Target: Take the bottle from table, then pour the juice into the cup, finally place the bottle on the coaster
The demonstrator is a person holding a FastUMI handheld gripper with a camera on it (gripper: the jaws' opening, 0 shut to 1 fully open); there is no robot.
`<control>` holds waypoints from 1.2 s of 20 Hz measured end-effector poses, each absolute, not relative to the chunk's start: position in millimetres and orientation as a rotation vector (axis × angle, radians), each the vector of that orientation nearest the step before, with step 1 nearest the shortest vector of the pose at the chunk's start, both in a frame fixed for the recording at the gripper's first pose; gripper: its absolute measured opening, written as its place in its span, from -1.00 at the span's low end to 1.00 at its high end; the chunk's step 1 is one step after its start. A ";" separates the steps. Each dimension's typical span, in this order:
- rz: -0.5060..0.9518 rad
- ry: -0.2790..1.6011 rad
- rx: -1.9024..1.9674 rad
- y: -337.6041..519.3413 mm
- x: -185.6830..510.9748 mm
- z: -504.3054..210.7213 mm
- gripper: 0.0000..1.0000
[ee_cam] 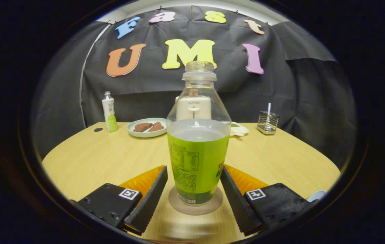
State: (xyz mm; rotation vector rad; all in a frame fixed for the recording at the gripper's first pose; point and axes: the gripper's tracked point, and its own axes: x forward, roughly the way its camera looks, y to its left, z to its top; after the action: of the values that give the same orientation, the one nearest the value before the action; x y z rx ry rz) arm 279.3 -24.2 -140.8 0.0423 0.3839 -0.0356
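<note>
1. the uncapped bottle (pixel 198 142), part full of green juice, stands upright on the coaster (pixel 195 205), on the table (pixel 104 159).
2. the gripper (pixel 194 176) is open, fingers either side of the bottle; the right one looks close against it.
3. beyond, a plate (pixel 147 127) holds two brown pieces.

even indoor light falls from above on the table (pixel 104 152), bright against a dim cloth backdrop. a soft glare patch lies on the wood at 6 o'clock, below the bottle (pixel 197 149). fisheye distortion bows the table's rim toward 3 and 9 o'clock. the bottle is sharp; the gripper (pixel 192 193), fingers spread, softens slightly.
</note>
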 end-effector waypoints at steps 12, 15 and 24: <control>0.003 0.296 -0.018 -22.2 254.2 -101.5 0.98; 0.002 0.273 -0.029 -22.7 245.5 -90.5 0.98; -0.011 0.173 -0.029 -15.8 168.3 -50.8 0.98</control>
State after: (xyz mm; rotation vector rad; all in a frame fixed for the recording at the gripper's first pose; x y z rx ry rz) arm 168.3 -15.8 -50.8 -0.0293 0.1733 -0.0112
